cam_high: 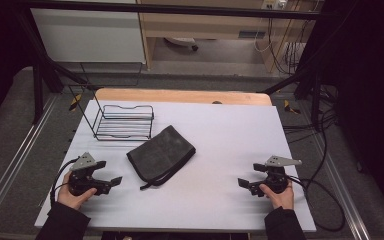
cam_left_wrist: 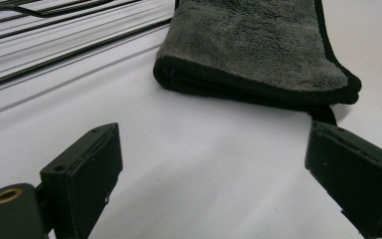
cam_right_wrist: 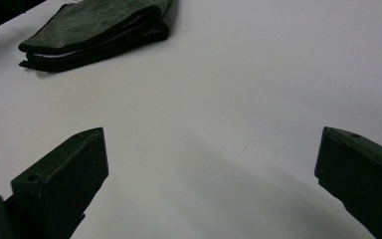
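At the bottom of the high view two dark-sleeved forearms come in, one at each lower corner. The left hand (cam_high: pixel 72 192) grips the left gripper (cam_high: pixel 111 182) in the lower left of the frame, jaws pointing toward the middle of the table (cam_high: pixel 230 150). The right hand (cam_high: pixel 279 194) holds the right gripper (cam_high: pixel 244 184) in the lower right, jaws pointing left toward the other. Each carries a grey three-cornered plate on top, and a black cable loops away from each over the table edge.

The left gripper view shows what the high view cannot settle: its two black jaws stand wide apart at the lower corners, released, with bare white table between them. The right gripper view shows the same of its own pair, spread wide over bare surface, holding nothing.

Farther in, a folded dark grey cloth (cam_high: pixel 161 154) lies flat near the middle of the table, between the two grippers and nearer the left one. In the left gripper view the cloth (cam_left_wrist: pixel 258 50) sits close ahead at upper centre, its plush pile and black-bound folded edge plain. In the right gripper view the cloth (cam_right_wrist: pixel 94 30) lies at upper left, its stacked layers seen edge-on.

Beyond the cloth, in the upper left of the high view, stands a black wire rack (cam_high: pixel 124 121), just apart from the cloth; its rods (cam_left_wrist: pixel 54 30) cross the upper left of the left gripper view.

Behind the table are floor, a wooden desk and hanging cables.
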Tool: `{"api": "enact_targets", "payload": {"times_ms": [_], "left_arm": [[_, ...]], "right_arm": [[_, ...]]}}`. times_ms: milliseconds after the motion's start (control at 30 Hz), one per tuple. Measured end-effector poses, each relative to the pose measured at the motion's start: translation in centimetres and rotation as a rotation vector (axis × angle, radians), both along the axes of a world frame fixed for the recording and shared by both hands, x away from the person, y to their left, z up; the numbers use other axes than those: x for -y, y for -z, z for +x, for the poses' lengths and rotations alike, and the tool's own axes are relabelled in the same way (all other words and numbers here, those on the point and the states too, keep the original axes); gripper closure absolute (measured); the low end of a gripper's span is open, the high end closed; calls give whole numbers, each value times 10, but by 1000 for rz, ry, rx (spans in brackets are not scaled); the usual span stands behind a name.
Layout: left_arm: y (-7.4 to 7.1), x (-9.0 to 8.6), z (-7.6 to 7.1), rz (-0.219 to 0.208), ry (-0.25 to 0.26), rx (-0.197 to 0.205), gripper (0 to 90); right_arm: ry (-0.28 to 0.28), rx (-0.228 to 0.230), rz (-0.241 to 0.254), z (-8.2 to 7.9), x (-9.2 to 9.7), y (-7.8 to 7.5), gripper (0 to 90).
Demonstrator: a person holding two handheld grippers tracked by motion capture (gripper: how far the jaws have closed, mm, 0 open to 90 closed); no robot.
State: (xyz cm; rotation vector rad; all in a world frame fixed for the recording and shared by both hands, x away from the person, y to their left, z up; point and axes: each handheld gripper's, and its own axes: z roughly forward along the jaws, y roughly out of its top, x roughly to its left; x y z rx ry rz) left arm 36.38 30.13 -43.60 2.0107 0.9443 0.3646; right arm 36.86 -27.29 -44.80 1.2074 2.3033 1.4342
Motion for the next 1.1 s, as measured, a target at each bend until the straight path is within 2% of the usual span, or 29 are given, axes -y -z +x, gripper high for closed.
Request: {"api": "enact_targets", "payload": {"times_ms": [400, 467, 667, 833, 900, 933, 1000, 1100], "left_arm": [[-4, 11, -2, -5, 11, -9, 88], [-5, 17, -3, 8, 20, -14, 91], [-8, 31, -5, 8, 28, -23, 133], [-9, 44, -6, 9, 45, -34, 213], [-9, 57, -8, 34, 68, -44, 266], [-9, 57, -8, 34, 68, -44, 290], [-7, 70, -11, 60, 93, -58, 351], [-6, 80, -14, 75, 116, -78, 460]], "right_arm": [[1, -7, -2, -1, 0, -1, 11], [2, -6, -3, -1, -1, -2, 11], [-2, -4, -8, -1, -2, -2, 12], [-4, -8, -13, -1, -3, -1, 13], [-5, -9, -14, -1, -3, -1, 13], [-5, -9, -14, -1, -3, -1, 14], [-5, -11, -13, -1, -3, -1, 15], [-8, -10, -13, -1, -3, -1, 16]]}}
